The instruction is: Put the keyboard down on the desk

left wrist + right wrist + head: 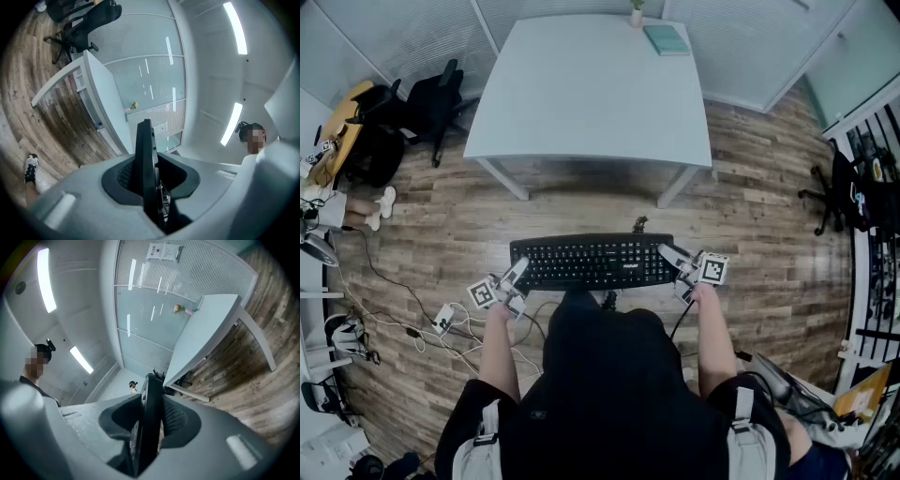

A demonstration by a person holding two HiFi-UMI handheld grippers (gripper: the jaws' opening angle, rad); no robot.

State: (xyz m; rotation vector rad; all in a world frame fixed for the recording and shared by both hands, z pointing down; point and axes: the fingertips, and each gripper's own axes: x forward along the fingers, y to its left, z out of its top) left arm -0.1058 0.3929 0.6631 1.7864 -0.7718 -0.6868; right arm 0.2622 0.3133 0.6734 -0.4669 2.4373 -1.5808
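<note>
A black keyboard (592,262) is held level in the air over the wood floor, in front of the white desk (591,89). My left gripper (517,273) is shut on the keyboard's left end, and my right gripper (667,255) is shut on its right end. In the left gripper view the keyboard (145,164) appears edge-on between the grey jaws. The right gripper view shows the same, the keyboard (150,413) standing as a dark slab clamped between the jaws, with the desk (206,333) beyond it.
On the desk's far edge lie a teal book (667,39) and a small potted plant (636,13). Black office chairs (436,103) stand at the left, another chair (839,197) at the right. Cables and a power strip (442,319) lie on the floor at my left.
</note>
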